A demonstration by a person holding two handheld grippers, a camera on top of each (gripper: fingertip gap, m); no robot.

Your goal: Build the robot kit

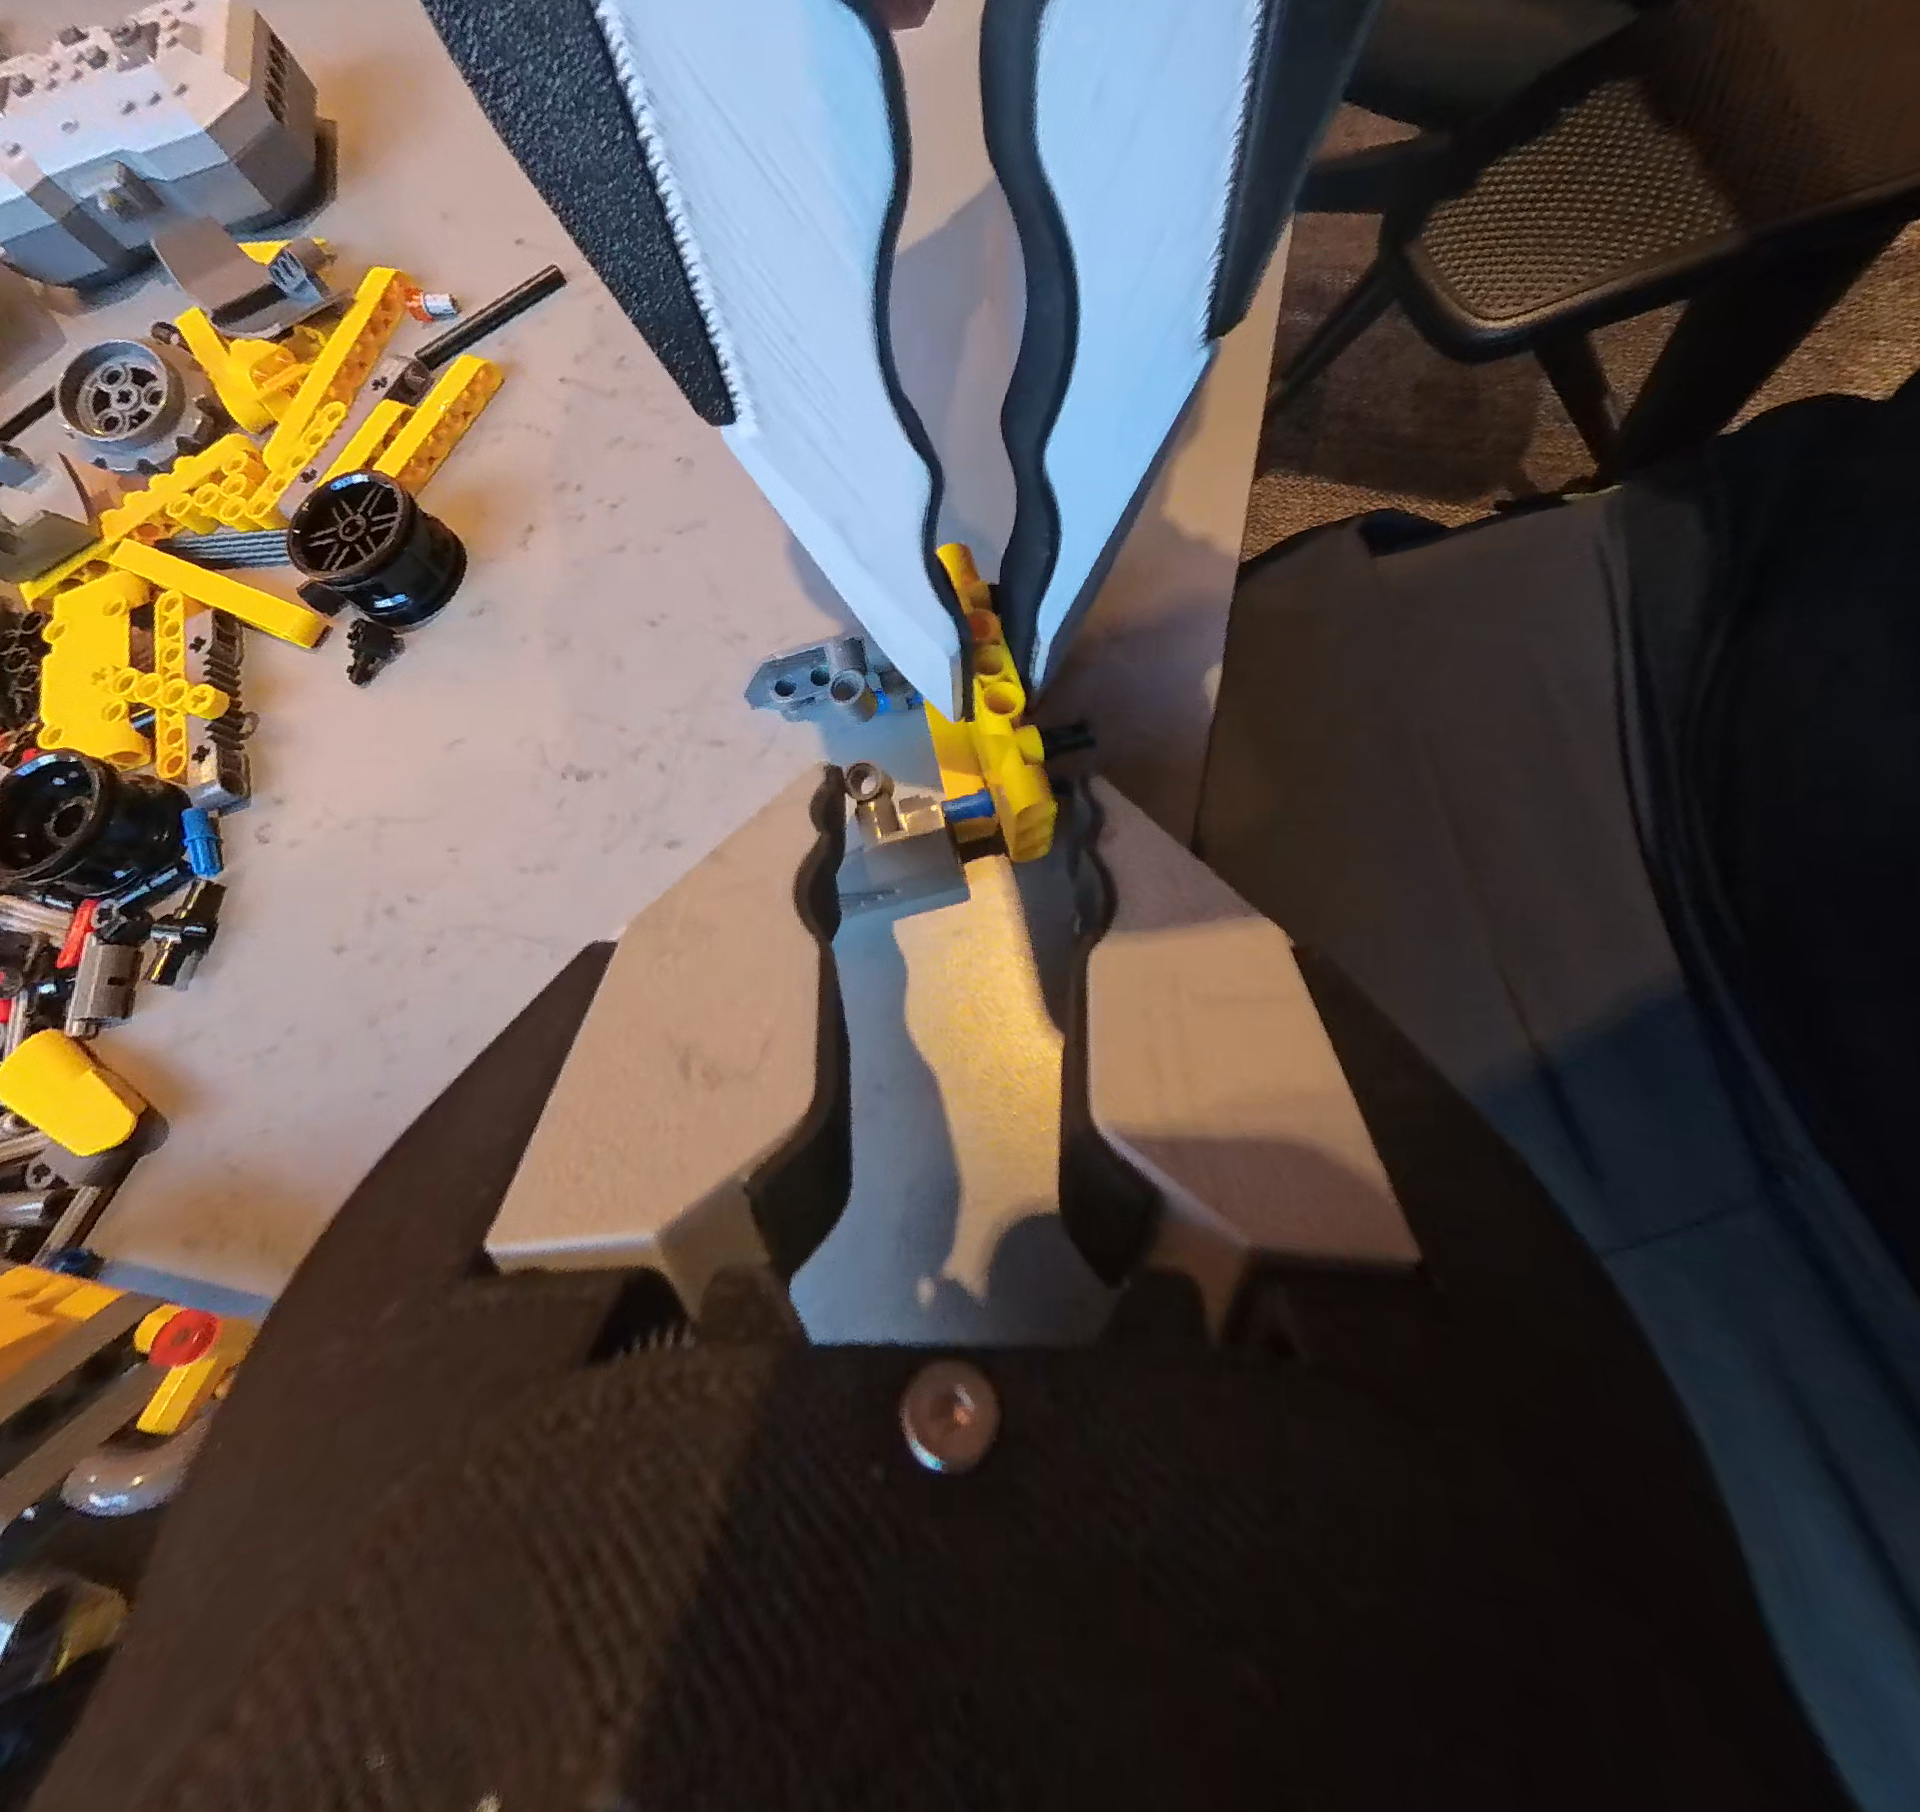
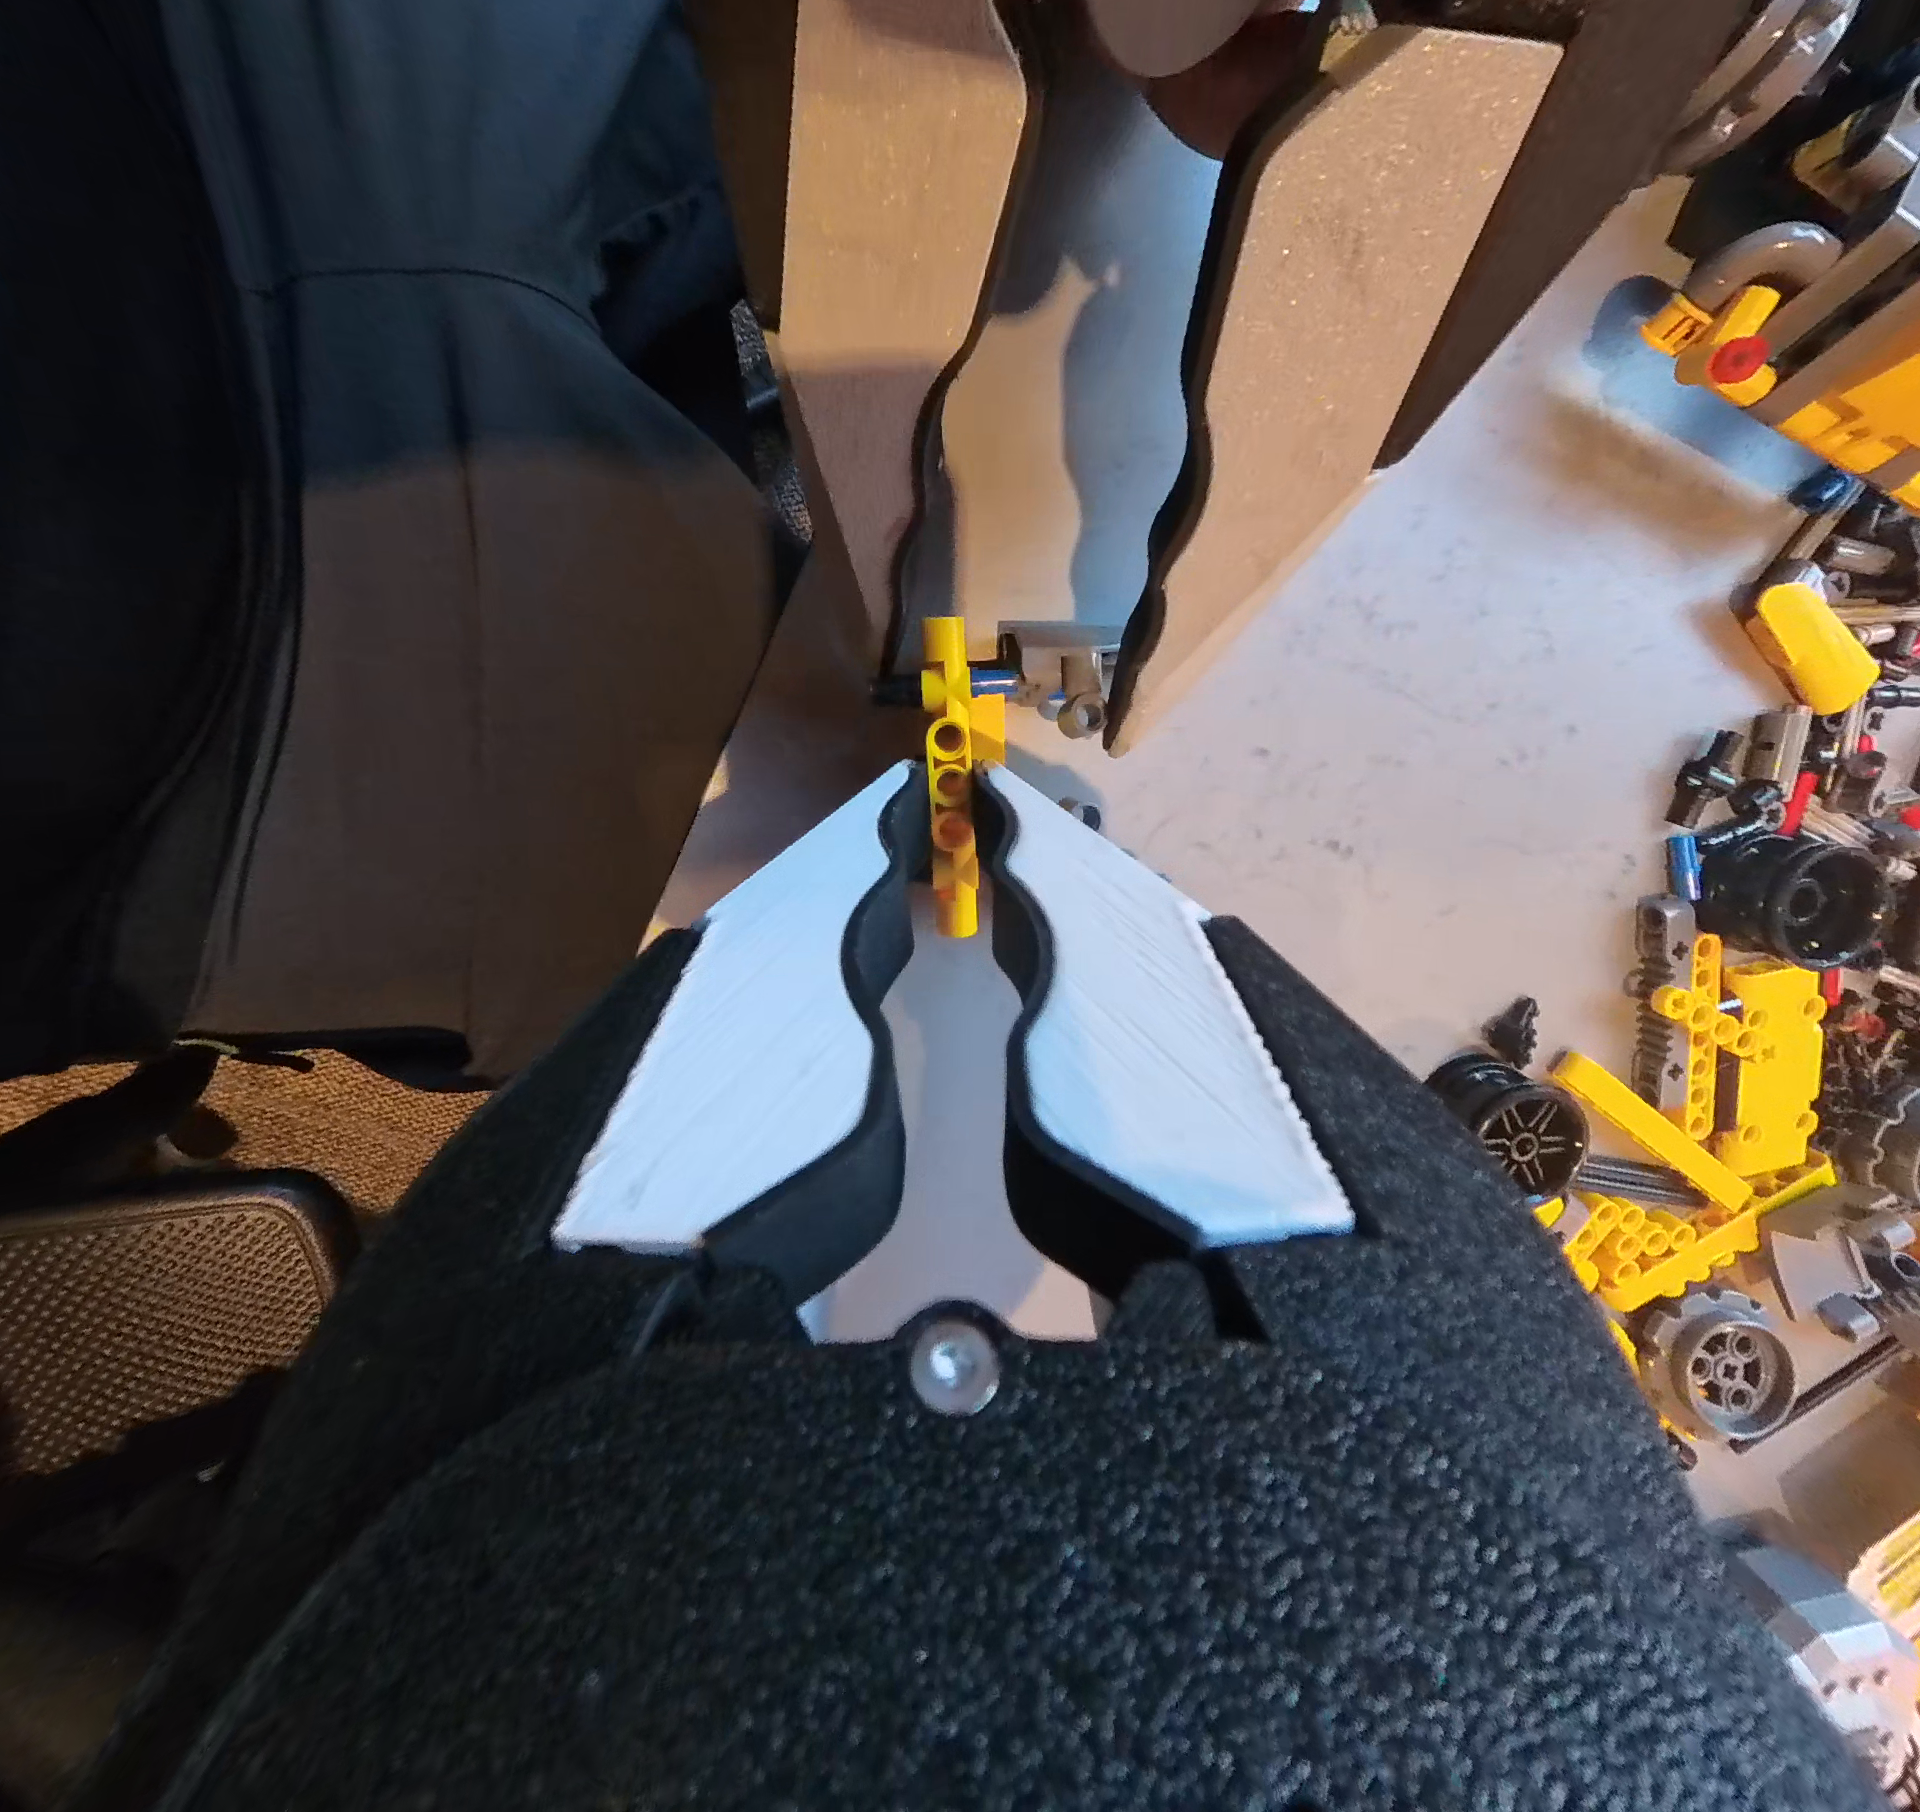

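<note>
Gripping one yellow beam (image 2: 951, 832), right gripper (image 2: 948, 775) fingers clenched, left gripper (image 1: 961, 786) fingers released.

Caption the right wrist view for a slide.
White right tongs grip a yellow beam; left tongs meet it.

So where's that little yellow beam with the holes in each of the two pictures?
Left wrist view: the yellow beam is just right of centre, pinched by the white right gripper coming down from the top.
Right wrist view: it sits at centre, standing up between that gripper's own fingertips.
Shared landmark: the small grey piece beside the beam, on a blue pin, between the left gripper's open fingers.
</note>
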